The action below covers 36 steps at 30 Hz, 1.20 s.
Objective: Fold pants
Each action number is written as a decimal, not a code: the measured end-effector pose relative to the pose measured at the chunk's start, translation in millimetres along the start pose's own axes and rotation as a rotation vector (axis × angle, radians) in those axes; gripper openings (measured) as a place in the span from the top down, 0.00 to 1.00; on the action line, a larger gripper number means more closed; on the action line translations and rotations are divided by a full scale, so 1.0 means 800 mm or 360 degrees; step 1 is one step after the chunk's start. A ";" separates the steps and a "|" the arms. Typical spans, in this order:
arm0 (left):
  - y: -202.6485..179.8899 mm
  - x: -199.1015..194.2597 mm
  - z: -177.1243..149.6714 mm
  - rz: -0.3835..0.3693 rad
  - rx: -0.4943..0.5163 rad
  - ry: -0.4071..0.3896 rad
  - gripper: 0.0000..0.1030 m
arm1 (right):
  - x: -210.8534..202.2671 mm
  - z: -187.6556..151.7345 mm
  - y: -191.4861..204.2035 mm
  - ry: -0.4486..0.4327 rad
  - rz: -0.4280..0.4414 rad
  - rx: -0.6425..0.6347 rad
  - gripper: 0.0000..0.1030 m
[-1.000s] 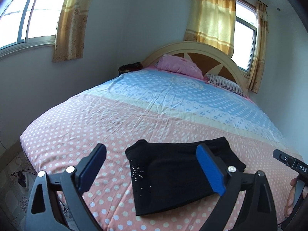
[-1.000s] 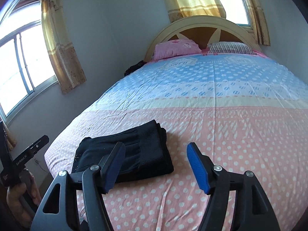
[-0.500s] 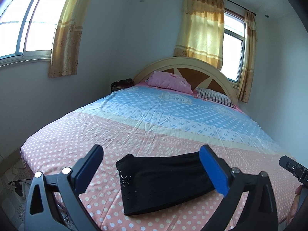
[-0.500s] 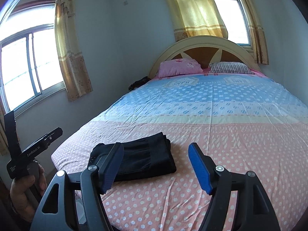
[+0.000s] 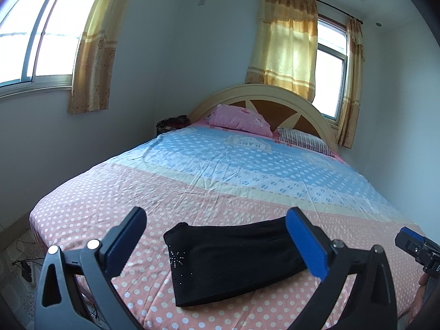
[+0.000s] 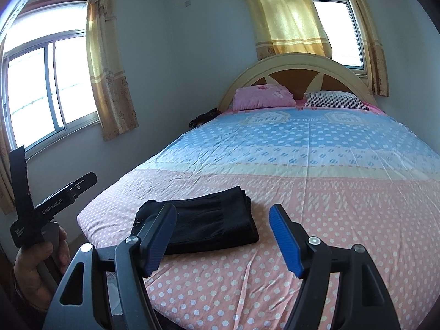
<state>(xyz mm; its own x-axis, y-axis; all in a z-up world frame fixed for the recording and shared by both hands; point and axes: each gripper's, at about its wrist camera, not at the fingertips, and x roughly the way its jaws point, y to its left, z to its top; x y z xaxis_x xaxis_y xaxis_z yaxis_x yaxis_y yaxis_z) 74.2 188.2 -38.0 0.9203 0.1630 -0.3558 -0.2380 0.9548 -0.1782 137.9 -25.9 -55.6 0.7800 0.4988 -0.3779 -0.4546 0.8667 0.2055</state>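
Note:
Black pants (image 5: 233,258) lie folded into a flat rectangle on the pink dotted sheet near the foot of the bed (image 5: 192,192), with a small sparkly star on one corner. My left gripper (image 5: 217,236) hovers open above and short of them, nothing between its blue pads. In the right wrist view the same folded pants (image 6: 209,222) lie left of centre. My right gripper (image 6: 222,233) is open and empty, held back from the cloth; its left finger overlaps the pants in the picture only.
The bed's pink and blue dotted sheet runs back to a pink pillow (image 5: 239,119), a striped pillow (image 5: 302,140) and an arched headboard (image 6: 302,68). Curtained windows sit left and behind. A hand (image 6: 35,269) holds the other gripper at the bed's left edge. Cables lie on the floor (image 5: 22,264).
Both grippers have pulled back and risen from the folded pants, so the pants look smaller and more of the room shows. The pants have not moved.

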 end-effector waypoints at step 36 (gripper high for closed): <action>-0.013 -0.007 0.005 0.0065 0.0063 -0.0035 0.00 | -0.002 -0.008 0.002 0.0011 -0.0026 -0.0021 0.31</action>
<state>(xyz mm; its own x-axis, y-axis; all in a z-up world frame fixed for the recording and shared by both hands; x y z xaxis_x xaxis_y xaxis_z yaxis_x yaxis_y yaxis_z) 72.5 178.2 -30.6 0.9167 0.2072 -0.3415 -0.2636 0.9562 -0.1274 133.2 -25.0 -60.5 0.7844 0.4846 -0.3871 -0.4476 0.8743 0.1876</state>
